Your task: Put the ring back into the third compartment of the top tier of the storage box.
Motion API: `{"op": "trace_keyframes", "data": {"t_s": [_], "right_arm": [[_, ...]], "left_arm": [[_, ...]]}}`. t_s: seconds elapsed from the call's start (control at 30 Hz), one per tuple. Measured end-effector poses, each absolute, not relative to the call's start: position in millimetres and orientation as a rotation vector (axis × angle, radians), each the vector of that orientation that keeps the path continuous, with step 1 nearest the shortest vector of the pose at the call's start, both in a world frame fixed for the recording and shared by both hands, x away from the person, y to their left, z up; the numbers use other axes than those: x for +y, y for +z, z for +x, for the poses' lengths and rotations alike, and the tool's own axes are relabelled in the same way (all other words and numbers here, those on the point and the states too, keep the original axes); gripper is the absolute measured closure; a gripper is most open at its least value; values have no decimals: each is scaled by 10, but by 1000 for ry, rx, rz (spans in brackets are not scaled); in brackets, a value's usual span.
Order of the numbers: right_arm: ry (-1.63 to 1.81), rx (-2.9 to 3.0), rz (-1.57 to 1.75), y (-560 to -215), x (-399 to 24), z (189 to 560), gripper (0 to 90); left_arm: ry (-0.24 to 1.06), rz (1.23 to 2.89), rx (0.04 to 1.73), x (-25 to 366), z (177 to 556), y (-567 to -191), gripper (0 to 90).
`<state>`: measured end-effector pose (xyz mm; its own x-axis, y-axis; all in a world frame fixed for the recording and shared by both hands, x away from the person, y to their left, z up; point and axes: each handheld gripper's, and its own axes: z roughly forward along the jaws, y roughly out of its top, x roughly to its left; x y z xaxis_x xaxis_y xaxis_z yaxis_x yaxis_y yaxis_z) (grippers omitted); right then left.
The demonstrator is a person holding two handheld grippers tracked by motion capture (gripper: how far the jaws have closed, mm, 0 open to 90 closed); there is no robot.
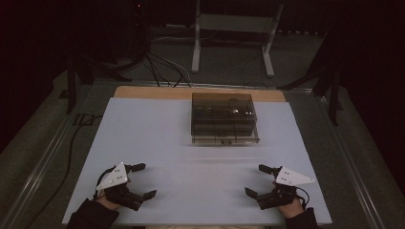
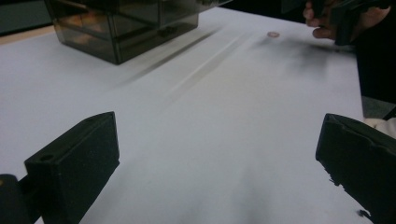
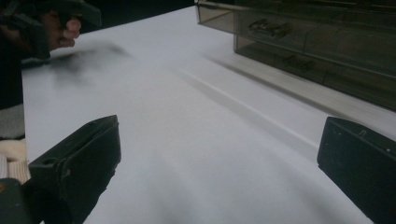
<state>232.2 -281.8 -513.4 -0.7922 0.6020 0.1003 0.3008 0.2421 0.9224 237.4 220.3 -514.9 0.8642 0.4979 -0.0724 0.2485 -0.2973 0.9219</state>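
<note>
- The left gripper (image 1: 143, 181) is at the near left part of the white tabletop (image 1: 157, 138), held by a hand (image 1: 109, 199) that comes in from the near edge.
- Its fingers (image 2: 77, 161) are spread wide, with nothing between them; in the left gripper view, bare white surface lies between the two black blocks.
- The right gripper (image 1: 257, 180) is at the near right part of the tabletop, also held by a hand (image 1: 290, 208) in a dark sleeve.
- Its fingers (image 3: 77, 161) are spread wide too and pinch nothing.
- The two grippers are well apart and point toward each other and a little toward the far side.
- Each gripper carries a grey three-cornered plate (image 1: 114, 175) on top.
- A box (image 1: 223, 117) of dark, smoky clear plastic stands on the far middle part of the tabletop, well apart from both grippers.
- In the right gripper view the box (image 3: 327, 42) shows several compartments and small things inside, too dim to name.
- In the left gripper view a small round ring-like mark (image 2: 273, 34) lies on the tabletop near the other hand; I cannot tell what it is.
- No brand, label or writing can be read on the box, the grippers or the tabletop.
- Beyond the far edge, cables (image 1: 162, 67) lie on the floor, next to a white metal stand (image 1: 234, 33).
</note>
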Motion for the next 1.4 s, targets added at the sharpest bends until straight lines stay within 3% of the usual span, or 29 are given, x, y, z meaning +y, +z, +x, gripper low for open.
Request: {"op": "trace_keyframes", "data": {"t_s": [0.9,1.4], "right_arm": [[1554,2306,798,-5077,-2758,2273,0],[1615,2230,717,-4865,-2729,2195,0]], "left_arm": [[246,1905,515,2131,2382,-5149,7],[251,1884,500,2136,2375,-5138,7]]}}
